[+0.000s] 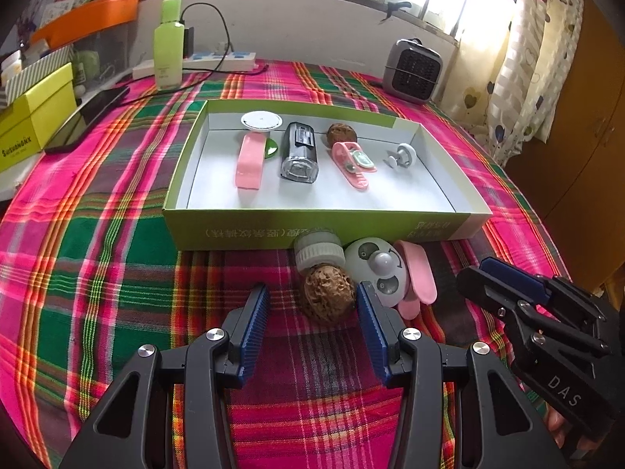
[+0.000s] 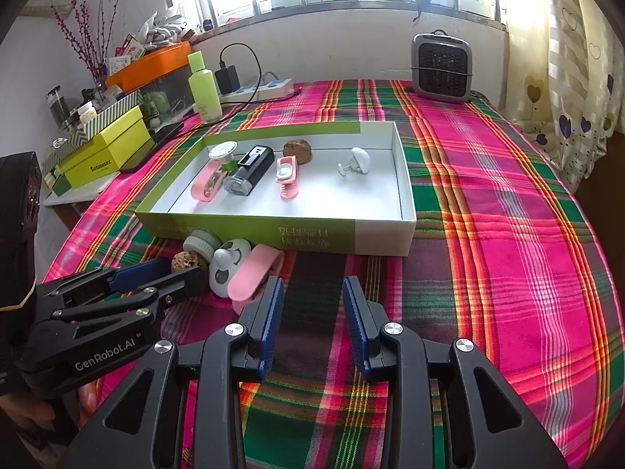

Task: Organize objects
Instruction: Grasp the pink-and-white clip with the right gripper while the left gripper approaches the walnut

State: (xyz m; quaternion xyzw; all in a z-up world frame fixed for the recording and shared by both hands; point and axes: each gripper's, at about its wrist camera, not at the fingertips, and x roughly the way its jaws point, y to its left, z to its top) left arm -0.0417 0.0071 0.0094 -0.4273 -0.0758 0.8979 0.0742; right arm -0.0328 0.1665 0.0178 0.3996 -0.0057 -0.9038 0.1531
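Observation:
A brown wrinkled walnut (image 1: pixel 330 297) lies on the plaid cloth between the fingers of my left gripper (image 1: pixel 311 289). The jaws stand open, with a gap on the walnut's left side and the right pad close against it. Just behind it are a small grey-white jar (image 1: pixel 318 252), a round white panda-face gadget (image 1: pixel 375 265) and a pink clip (image 1: pixel 420 273). All of these sit against the front wall of the green-and-white box (image 1: pixel 312 230). My right gripper (image 2: pixel 312 285) hovers open over bare cloth, right of the pink clip (image 2: pixel 254 273), holding nothing.
Inside the box lie a pink strip with a white disc (image 1: pixel 250 156), a black-and-clear device (image 1: pixel 299 152), a second walnut (image 1: pixel 341 133), a pink clip (image 1: pixel 351 164) and a white knob (image 1: pixel 402 156). Behind stand a green bottle (image 1: pixel 168 47), a power strip (image 1: pixel 218 60) and a grey heater (image 1: pixel 412 70).

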